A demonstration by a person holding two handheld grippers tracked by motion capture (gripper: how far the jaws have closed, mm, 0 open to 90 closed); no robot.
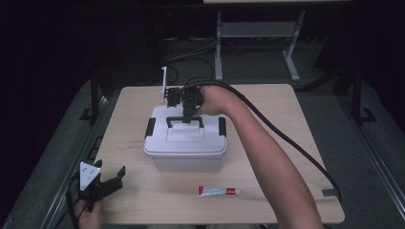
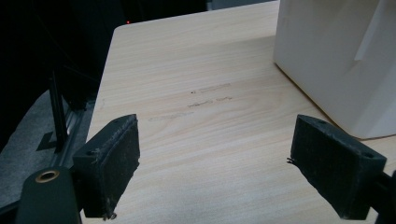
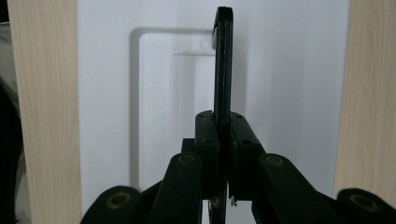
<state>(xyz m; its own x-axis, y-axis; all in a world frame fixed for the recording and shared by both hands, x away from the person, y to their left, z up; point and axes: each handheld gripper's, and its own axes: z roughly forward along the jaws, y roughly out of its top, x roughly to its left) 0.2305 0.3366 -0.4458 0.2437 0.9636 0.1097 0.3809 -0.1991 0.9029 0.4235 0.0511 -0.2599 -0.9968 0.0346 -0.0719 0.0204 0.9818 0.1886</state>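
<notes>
Right now your right gripper (image 1: 190, 116) is clamped on the black handle (image 3: 222, 65) of the white box (image 1: 186, 145) at centre frame, so lift straight up next, while your left gripper (image 1: 106, 183) waits open at lower left.

In the right gripper view, the right gripper (image 3: 223, 140) points straight down at a white box (image 3: 289, 93) and its two black jaws are pressed together on a thin black handle (image 3: 222, 65). The handle stands on edge and runs up the middle of the picture from between the pads to a rounded end near the top. Beneath it, the lid of the box has a shallow rectangular recess (image 3: 154, 102) with a raised step inside it. Strips of pale wooden table (image 3: 44, 116) show along both sides of the box, left and right.
</notes>
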